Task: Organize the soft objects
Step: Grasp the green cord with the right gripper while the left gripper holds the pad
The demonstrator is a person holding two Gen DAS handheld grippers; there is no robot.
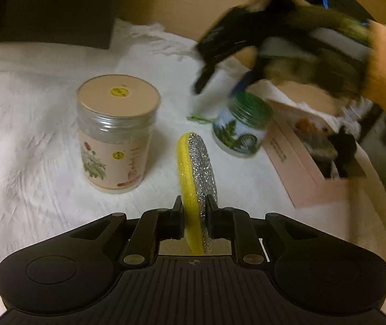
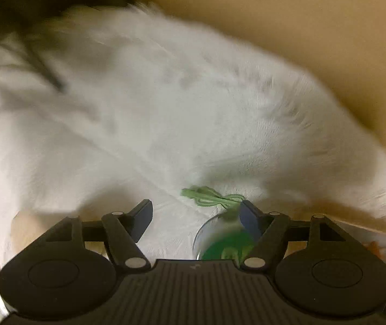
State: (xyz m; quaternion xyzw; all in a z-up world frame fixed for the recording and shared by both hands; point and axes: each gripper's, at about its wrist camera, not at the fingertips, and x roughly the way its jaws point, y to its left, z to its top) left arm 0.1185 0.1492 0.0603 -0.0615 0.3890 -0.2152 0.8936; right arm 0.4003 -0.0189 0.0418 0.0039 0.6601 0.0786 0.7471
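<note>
Pinching the yellow sponge (image 1: 196, 178) edge-on keeps your left claw (image 1: 195, 211) clamped securely; your right claw (image 2: 195, 211) hangs wide over the green-yarn jar (image 2: 221, 243).

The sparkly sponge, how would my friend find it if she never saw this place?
Look at the white fluffy blanket with two jars on it. Between the tall pink jar and the small green-topped jar, the left claw pinches a flat sponge standing on edge. It alone is yellow on one side and silver glitter on the other.
</note>
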